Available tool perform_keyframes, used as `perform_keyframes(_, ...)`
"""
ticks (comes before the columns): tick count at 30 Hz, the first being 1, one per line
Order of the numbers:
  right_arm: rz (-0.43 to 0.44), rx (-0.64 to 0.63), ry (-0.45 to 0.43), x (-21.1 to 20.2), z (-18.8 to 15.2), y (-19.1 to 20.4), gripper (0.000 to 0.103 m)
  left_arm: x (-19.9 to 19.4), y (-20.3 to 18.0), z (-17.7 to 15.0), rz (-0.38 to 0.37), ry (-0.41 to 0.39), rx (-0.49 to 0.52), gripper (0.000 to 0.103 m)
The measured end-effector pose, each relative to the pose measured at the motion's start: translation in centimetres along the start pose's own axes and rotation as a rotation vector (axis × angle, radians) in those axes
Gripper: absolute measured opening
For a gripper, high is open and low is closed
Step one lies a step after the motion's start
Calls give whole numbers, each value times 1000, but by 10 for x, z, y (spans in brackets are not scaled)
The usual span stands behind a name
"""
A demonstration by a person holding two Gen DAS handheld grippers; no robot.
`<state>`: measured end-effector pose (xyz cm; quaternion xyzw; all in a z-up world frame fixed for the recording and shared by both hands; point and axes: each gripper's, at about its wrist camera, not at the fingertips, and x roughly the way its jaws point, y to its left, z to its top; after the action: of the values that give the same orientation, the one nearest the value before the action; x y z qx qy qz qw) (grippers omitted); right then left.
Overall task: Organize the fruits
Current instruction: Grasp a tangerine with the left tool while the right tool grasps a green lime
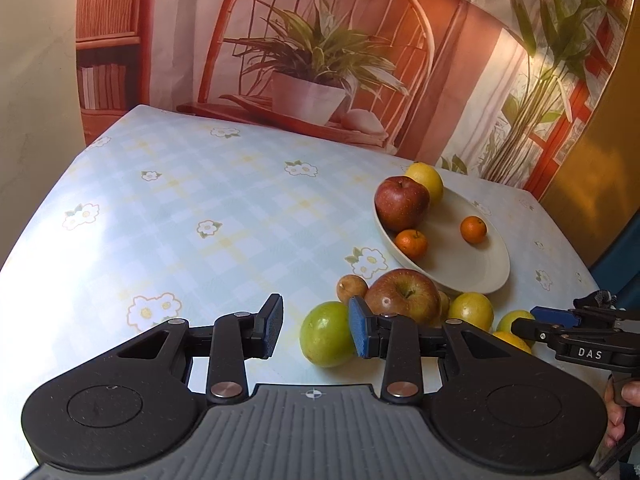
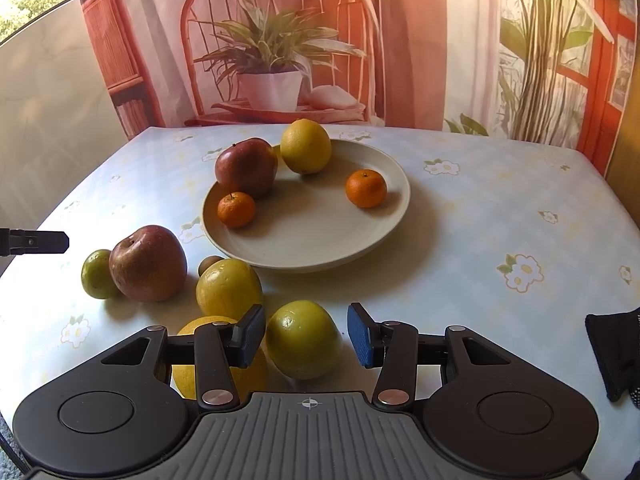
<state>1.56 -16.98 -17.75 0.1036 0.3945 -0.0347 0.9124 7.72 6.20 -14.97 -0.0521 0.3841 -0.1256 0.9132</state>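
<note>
Left gripper (image 1: 316, 326): jaws apart, nothing between the pads, hovering over the desk (image 1: 192, 208) beside a green fruit (image 1: 326, 334) and an apple (image 1: 402, 294). Right gripper (image 2: 306, 334): jaws apart, straddling a yellow-green fruit (image 2: 304, 338) without clamping it. The plate (image 2: 320, 236), toward the desk's far edge, holds an apple, a lemon and two tangerines.

Floral tablecloth (image 2: 500, 208), printed backdrop w/ chair & plant (image 2: 276, 52), black cloth (image 2: 616, 356) at rt edge.

My table (image 2: 480, 208) carries a cream plate (image 2: 312, 248), a red apple (image 2: 148, 264), a green fruit (image 2: 94, 274) and yellow fruits (image 2: 228, 288).
</note>
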Motion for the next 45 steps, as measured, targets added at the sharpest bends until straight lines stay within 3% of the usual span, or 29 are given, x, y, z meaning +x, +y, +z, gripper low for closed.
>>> perform_keyframes(15,45,87,-21,-1,-9,-12,44,4,-46,-32,-131,52,75,39)
perform_keyframes(27,74,68,-39,-8,-14,-16,40,13,-68,-44,-237,101,137,48)
perform_keyframes(32,73,70,-39,-8,-14,-17,40,23,-73,-48,-251,147,162,48)
perform_keyframes(45,70,76,-37,-8,-13,-17,41,45,-63,-58,-257,244,92,43)
